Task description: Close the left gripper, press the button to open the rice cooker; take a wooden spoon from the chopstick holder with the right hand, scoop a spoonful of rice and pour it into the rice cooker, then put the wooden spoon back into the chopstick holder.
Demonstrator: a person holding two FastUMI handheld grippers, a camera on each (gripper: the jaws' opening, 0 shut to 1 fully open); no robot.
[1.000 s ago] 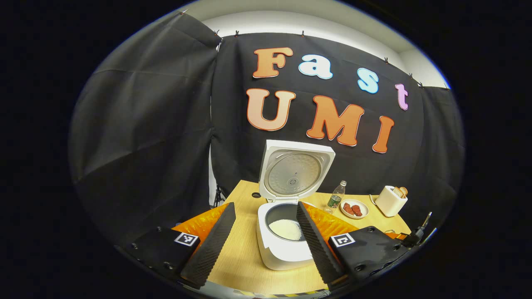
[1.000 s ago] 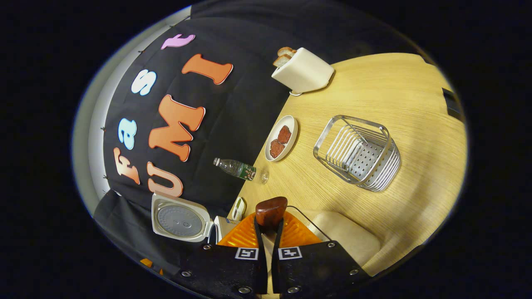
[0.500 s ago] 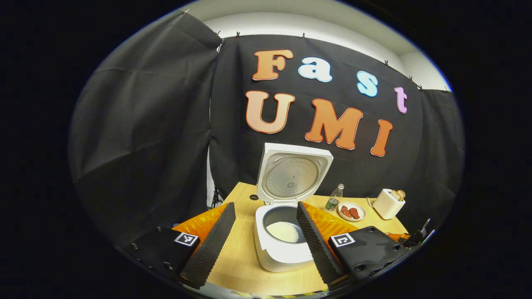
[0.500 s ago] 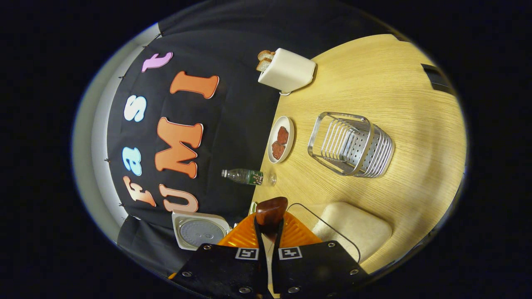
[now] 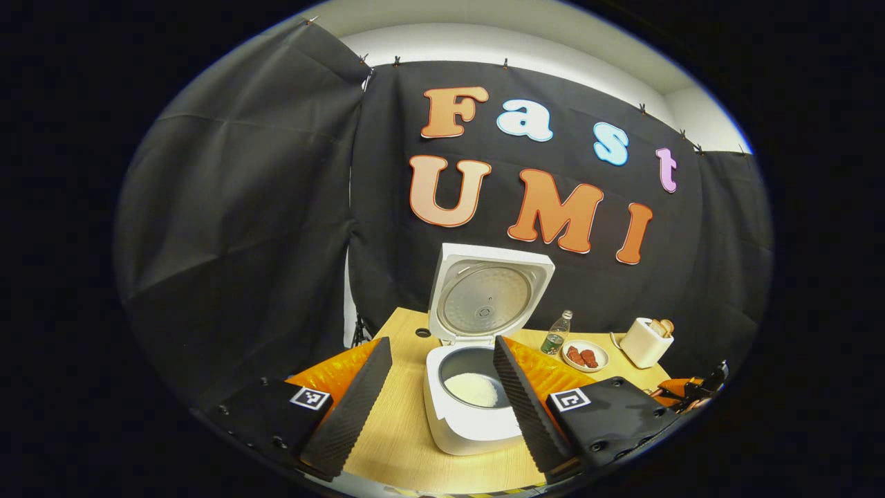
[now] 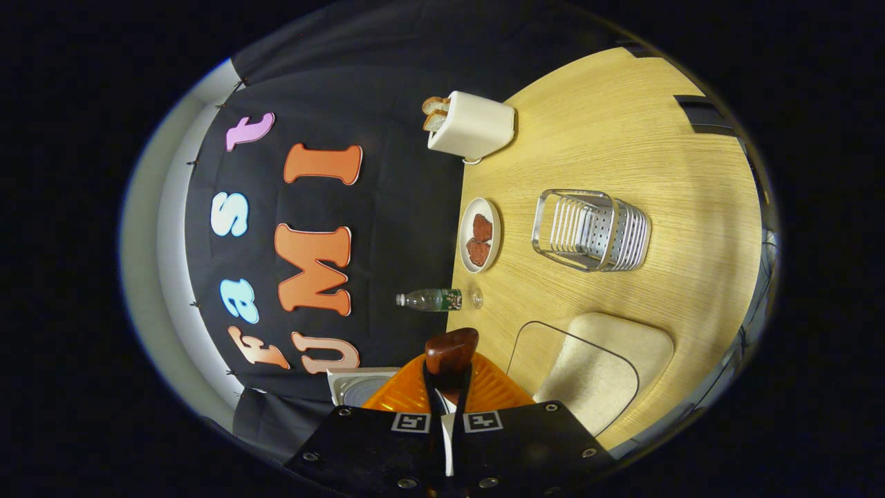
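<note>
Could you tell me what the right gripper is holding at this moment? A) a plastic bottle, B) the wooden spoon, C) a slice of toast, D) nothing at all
B: in the right gripper view the right gripper has its two fingers closed together on the wooden spoon, whose dark brown rounded end sticks out just beyond the fingertips.

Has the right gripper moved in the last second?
Yes. The right gripper, shut on the wooden spoon, has rolled: the table edge, slanted before, now runs upright, and the chopstick holder looks farther off.
</note>
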